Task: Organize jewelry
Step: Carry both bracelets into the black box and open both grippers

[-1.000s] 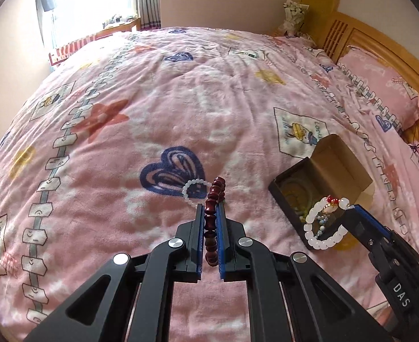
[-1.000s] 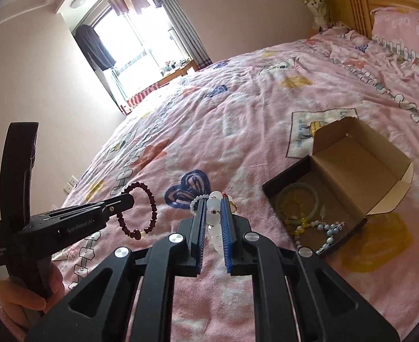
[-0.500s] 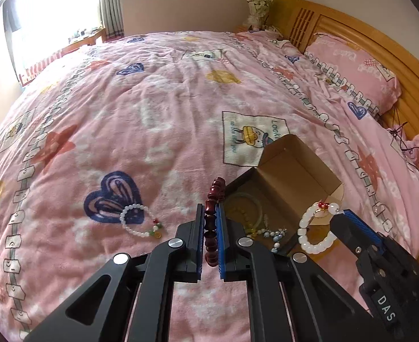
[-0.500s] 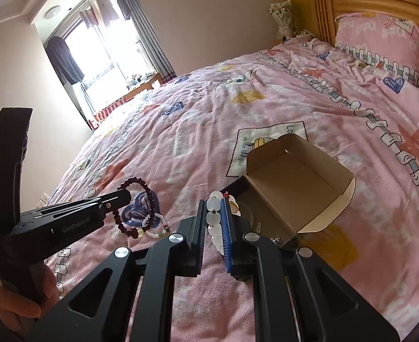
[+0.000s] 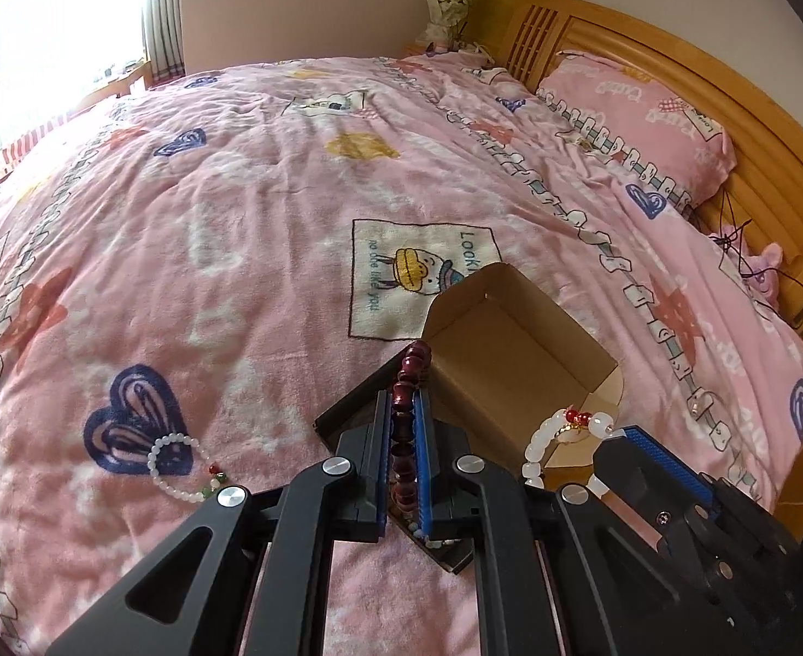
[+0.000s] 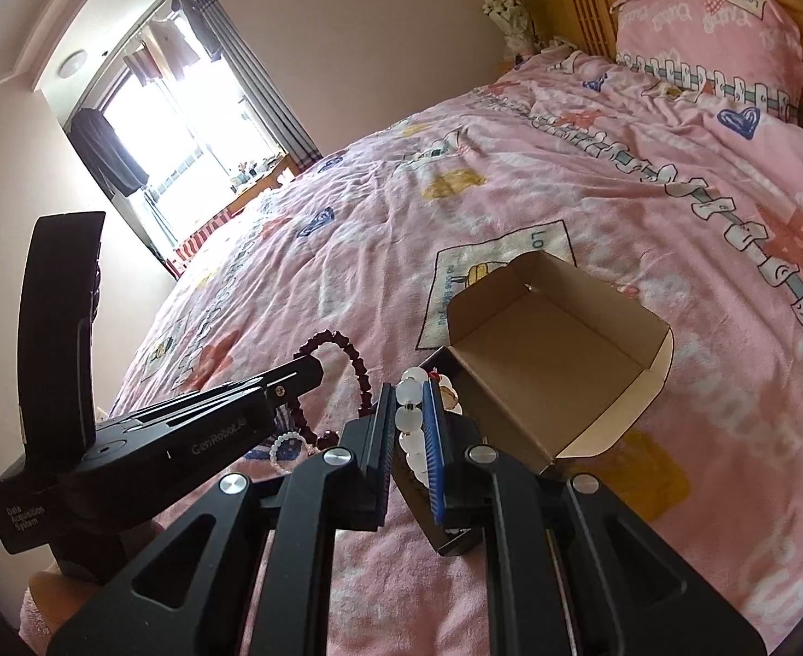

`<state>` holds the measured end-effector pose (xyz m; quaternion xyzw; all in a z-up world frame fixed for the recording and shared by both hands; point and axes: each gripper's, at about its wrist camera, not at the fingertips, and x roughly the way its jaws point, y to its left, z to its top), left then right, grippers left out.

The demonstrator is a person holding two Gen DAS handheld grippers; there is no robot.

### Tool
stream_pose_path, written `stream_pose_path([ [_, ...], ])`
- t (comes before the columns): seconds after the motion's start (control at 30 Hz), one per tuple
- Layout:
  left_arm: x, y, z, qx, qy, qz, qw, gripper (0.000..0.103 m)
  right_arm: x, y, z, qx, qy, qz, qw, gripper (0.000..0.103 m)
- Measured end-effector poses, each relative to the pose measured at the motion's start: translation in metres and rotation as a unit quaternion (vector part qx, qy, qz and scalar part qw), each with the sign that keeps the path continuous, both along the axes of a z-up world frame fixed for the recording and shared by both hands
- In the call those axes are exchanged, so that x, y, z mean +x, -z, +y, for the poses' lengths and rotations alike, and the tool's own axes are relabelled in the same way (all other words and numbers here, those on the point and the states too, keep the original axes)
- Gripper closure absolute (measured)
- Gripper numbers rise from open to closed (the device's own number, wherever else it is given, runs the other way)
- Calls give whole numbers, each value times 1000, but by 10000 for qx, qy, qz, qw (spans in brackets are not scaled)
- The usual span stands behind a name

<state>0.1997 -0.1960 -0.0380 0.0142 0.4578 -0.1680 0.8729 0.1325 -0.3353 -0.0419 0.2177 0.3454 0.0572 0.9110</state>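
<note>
My left gripper (image 5: 402, 410) is shut on a dark red bead bracelet (image 5: 408, 377) and holds it over the near left edge of the open cardboard box (image 5: 516, 361). My right gripper (image 6: 411, 410) is shut on a white bead bracelet (image 6: 409, 410) with red beads, also over the box (image 6: 554, 350). The right gripper and its bracelet (image 5: 554, 432) show at the right in the left wrist view. The left gripper with the red bracelet (image 6: 355, 361) shows at the left in the right wrist view. A small white bead bracelet (image 5: 180, 467) lies on the pink bedspread beside a blue heart.
The box lid (image 5: 521, 339) stands open toward the far side. A pink pillow (image 5: 636, 109) and wooden headboard (image 5: 729, 126) lie at the far right. A window with curtains (image 6: 182, 126) is at the far left.
Both grippers have moved right and forward with their bracelets, from beside the box to over it. The small white bracelet has stayed on the bedspread.
</note>
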Motion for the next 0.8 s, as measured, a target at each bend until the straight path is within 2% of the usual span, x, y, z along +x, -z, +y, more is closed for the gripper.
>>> stream_pose_path([
  [0.27, -2, -2, -12, 112, 254, -37, 9996, 94, 2, 5, 0, 78, 47, 61, 9999, 89],
  [0.33, -1, -3, -12, 166, 228, 12, 9996, 86, 3, 5, -3, 146, 44, 66, 9999, 89],
  [0.37, -1, -3, -12, 170, 203, -4, 9996, 73, 2, 5, -4, 153, 55, 65, 9998, 89],
  [0.4, -2, -4, -10, 174, 162, -52, 9997, 55, 2, 5, -5, 161, 84, 65, 9998, 89],
  [0.47, -4, -8, -6, 135, 96, -189, 9997, 43, 1, 5, -7, 210, 106, 75, 9997, 89],
  [0.63, -6, -11, 4, 238, 12, -215, 9995, 43, 0, 4, -7, 254, 74, 69, 9996, 89],
  [0.8, -9, -13, 36, 499, -188, -270, 9982, 43, -2, 0, 12, 177, -193, 22, 9997, 89],
])
